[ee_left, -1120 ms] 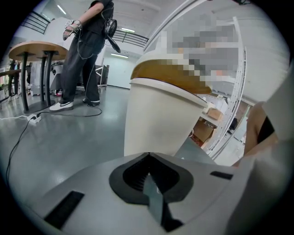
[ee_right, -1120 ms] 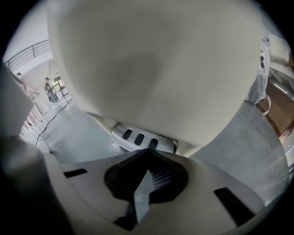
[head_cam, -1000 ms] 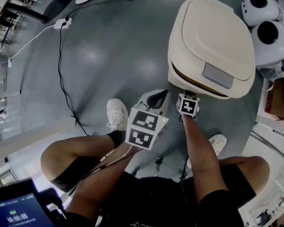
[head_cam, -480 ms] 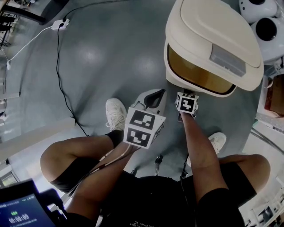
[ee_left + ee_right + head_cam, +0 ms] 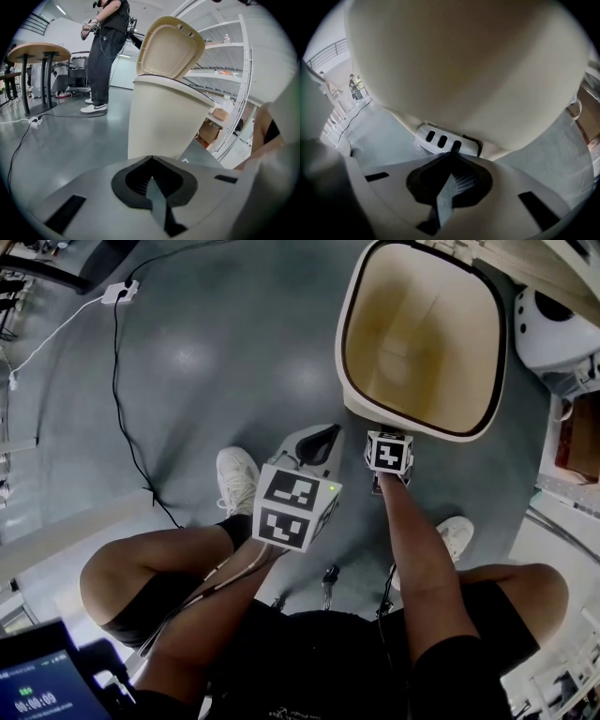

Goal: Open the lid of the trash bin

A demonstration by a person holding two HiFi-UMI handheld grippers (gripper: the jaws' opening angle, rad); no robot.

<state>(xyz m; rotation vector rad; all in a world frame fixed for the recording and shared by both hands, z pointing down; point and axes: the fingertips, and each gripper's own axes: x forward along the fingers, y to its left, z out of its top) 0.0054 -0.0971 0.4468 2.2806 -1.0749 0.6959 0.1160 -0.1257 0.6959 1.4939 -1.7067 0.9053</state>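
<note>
From the head view, the trash bin (image 5: 367, 338) stands open at the far right of the grey floor (image 5: 216, 362), its tan inside bare to the camera, but its lid is mostly out of that frame. The left gripper view supplies it: the lid (image 5: 171, 47) is tipped up nearly upright behind the rim of the cream bin. That view also takes in a person (image 5: 107, 51) standing far off to the left, a round table (image 5: 33, 49) and shelving (image 5: 234, 70) on the right. The left gripper (image 5: 151, 159) is held low just near the bin and apart from it, its jaws closed together with nothing between them. The right gripper (image 5: 452, 153) sits at the bin's near side, where the head view shows only its marker cube and the forearm behind it. Its own view looks up under the bulging bin wall and shows what the head view hides: a foot pedal (image 5: 447, 139) with three slots at the bin's base. This gripper's jaws are likewise pressed together and empty, their tips right at the pedal's near edge. A black cable (image 5: 122, 381) trails across the floor at the far left.
</note>
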